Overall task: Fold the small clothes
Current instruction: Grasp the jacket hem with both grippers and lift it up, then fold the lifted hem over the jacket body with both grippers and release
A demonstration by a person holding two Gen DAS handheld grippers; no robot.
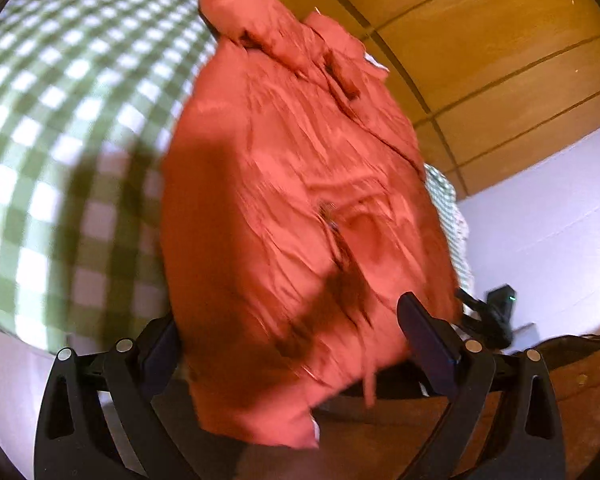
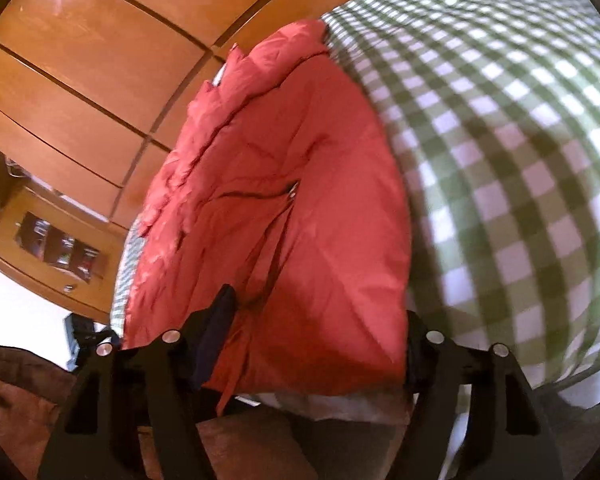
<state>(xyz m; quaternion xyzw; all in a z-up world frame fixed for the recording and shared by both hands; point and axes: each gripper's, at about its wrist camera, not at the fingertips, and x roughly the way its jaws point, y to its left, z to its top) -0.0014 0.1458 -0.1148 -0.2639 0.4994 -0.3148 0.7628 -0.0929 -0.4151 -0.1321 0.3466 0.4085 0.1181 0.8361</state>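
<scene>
A bed or table covered in a green-and-white checked cloth (image 1: 60, 140) fills one side of both views, backed by orange-brown wooden panelling (image 1: 500, 60) and, low at the left of the right wrist view, a small wooden cabinet (image 2: 52, 248) with a glass front. A red garment (image 1: 300, 200) lies spread on the checked cloth, straight ahead of both claws and reaching back between their fingers; its fabric is wrinkled, with a dark seam or zip line running down its middle and a thin red drawstring (image 2: 230, 380) hanging off the near edge. The left gripper (image 1: 296, 340) stands wide, its two dark fingers (image 1: 424, 336) set on either side of the near end of the garment, with the cloth draped over the gap between them; whether the pads press on the fabric cannot be told. The right gripper (image 2: 320, 340) is also fairly wide, its left finger lying against the garment near the drawstring and its right finger just at the garment's edge beside the checked cloth; a firm grip is not visible there either. Beyond the left claw's right finger, a small black device (image 1: 496, 312) with a green light sits near a pale wall. Both views are blurred.
</scene>
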